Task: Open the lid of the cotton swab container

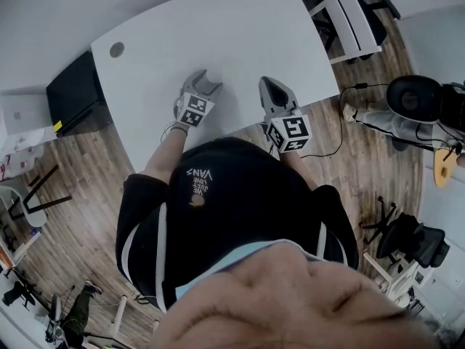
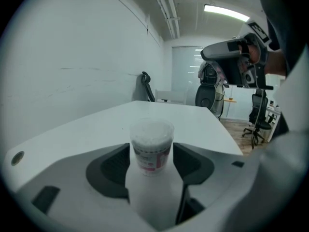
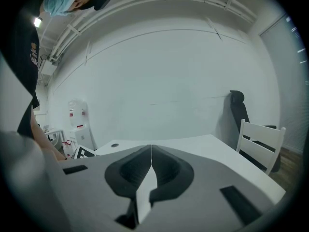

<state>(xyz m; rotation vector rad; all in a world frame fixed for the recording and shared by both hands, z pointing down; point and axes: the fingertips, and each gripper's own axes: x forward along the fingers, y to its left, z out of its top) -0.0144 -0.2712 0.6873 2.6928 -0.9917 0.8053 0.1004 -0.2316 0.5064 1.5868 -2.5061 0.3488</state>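
A small clear cotton swab container (image 2: 152,146) with a pink label and white swab tips showing at its top stands upright on the white table (image 1: 218,27). It sits between the wide-spread jaws of my left gripper (image 2: 152,154), and the dark pads (image 2: 111,170) flank it without visibly pressing. From the head view the container (image 1: 213,75) shows at the tip of the left gripper (image 1: 205,83). My right gripper (image 1: 271,87) hovers to its right, shut with nothing in it (image 3: 151,151). The left gripper view shows it raised at the upper right (image 2: 231,52).
The table has a round cable hole (image 1: 116,49) at its far left corner. A white chair (image 1: 352,20) stands past the table's right end, a black cabinet (image 1: 73,93) at its left. Office chairs and a cable lie on the wooden floor to the right.
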